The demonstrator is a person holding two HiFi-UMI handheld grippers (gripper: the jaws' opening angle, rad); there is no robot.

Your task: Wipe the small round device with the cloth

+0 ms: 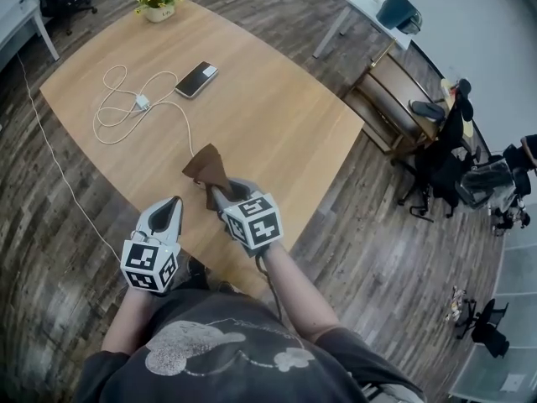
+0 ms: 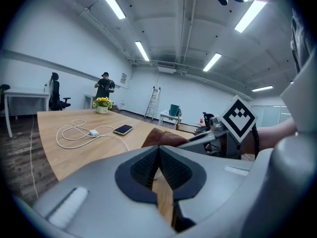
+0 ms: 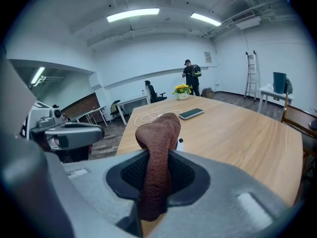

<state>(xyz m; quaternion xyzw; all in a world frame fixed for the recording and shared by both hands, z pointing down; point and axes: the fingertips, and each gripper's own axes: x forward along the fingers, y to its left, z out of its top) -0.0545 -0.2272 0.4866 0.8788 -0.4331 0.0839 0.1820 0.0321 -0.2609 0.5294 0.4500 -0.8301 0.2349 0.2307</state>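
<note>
The right gripper (image 1: 220, 193) is pressed shut on a brown cloth (image 1: 208, 166), which is pinched between its jaws near the near corner of the wooden table (image 1: 277, 116). In the right gripper view, the cloth (image 3: 159, 133) is seen rising from between the jaws of that gripper (image 3: 157, 175) and folding over at its top. Whether the cloth touches the table cannot be told.

The left gripper (image 1: 174, 201) is held just beside the right one, over the same near edge. Its jaws are closed together at the tips, and nothing is seen between them in the left gripper view (image 2: 158, 157).

A white cable (image 1: 117, 107) is looped near the table's left edge, with a small white adapter (image 1: 143, 102) on it, and one strand is led toward the cloth. A small white piece (image 3: 182, 143) is seen just behind the cloth in the right gripper view. Whether it is the small round device cannot be told.

A phone (image 1: 196, 80) is laid flat beyond the cable. A pot of yellow flowers (image 1: 159, 1) is set at the table's far corner.
</note>
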